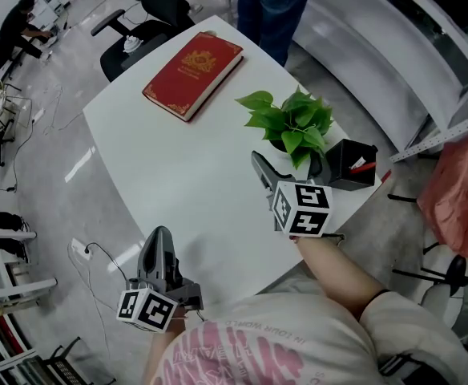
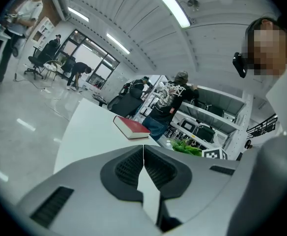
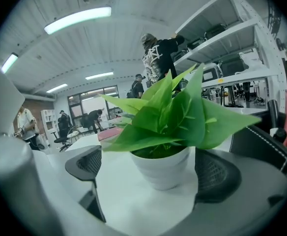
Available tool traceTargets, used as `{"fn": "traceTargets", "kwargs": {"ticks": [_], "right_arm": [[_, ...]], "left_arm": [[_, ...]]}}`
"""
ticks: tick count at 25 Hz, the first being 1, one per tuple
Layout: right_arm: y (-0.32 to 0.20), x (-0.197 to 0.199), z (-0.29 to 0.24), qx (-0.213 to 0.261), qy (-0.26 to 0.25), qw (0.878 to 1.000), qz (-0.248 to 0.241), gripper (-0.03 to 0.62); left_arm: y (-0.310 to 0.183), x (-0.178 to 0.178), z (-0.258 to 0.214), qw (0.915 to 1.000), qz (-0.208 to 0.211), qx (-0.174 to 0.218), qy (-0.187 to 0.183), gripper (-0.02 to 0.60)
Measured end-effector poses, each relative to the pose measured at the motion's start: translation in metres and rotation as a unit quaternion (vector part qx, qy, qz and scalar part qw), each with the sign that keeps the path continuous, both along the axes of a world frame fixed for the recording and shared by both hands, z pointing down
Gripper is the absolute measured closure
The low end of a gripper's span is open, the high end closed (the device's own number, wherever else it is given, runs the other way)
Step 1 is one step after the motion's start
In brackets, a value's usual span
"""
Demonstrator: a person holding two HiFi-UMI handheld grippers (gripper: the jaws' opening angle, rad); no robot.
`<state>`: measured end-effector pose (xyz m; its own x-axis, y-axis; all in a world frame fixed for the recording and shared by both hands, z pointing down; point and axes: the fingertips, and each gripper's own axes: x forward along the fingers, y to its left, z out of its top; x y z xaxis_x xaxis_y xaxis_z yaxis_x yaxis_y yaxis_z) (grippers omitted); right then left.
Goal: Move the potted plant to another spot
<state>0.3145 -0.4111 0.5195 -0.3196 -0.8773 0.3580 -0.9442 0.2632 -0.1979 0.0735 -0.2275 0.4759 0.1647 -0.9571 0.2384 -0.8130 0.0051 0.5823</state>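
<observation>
A: Your potted plant (image 1: 292, 127) stands on the white table (image 1: 178, 159), toward its right edge, just beside a black pen holder (image 1: 350, 163). Your right gripper (image 1: 286, 163) has its jaws spread wide, one on either side of the white pot, and neither pad presses on it.

B: Agreed, you grip nothing there. Your left gripper (image 1: 159, 243) sits at the near edge of the table, well apart from the plant, with its jaws closed together and nothing between them.

A: A red book (image 1: 194, 73) lies at the far side of your table.

B: Around you there is a pale, glossy floor (image 1: 50, 135). A black office chair (image 1: 146, 6) stands past the far left corner, and a person in jeans (image 1: 270, 2) stands at the far edge. White shelving (image 3: 232, 38) runs along the right, and strip lights (image 3: 77, 19) cross the ceiling.
</observation>
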Motion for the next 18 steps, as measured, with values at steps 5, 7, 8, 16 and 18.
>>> {"fn": "traceTargets", "kwargs": {"ticks": [5,7,8,16,18], "right_arm": [[-0.017,0.006,-0.003,0.020,0.016,0.999,0.029,-0.004],[-0.022,0.007,-0.004,0.023,0.021,0.999,0.032,-0.004],[-0.025,0.007,-0.005,0.025,0.023,0.999,0.033,-0.004],[-0.034,0.009,-0.004,0.030,0.029,0.998,0.040,-0.004],[-0.036,0.007,-0.003,0.028,0.024,0.999,0.033,-0.004]], "left_arm": [[-0.001,-0.002,0.001,1.0000,-0.005,-0.004,-0.001,0.557],[0.000,-0.003,0.001,1.0000,-0.007,-0.006,-0.002,0.557],[0.000,-0.004,0.002,0.9999,-0.008,-0.007,-0.002,0.557],[0.000,-0.006,0.004,0.9999,-0.008,-0.007,0.002,0.557],[-0.001,-0.006,0.004,0.9999,-0.009,-0.006,0.003,0.557]]}}
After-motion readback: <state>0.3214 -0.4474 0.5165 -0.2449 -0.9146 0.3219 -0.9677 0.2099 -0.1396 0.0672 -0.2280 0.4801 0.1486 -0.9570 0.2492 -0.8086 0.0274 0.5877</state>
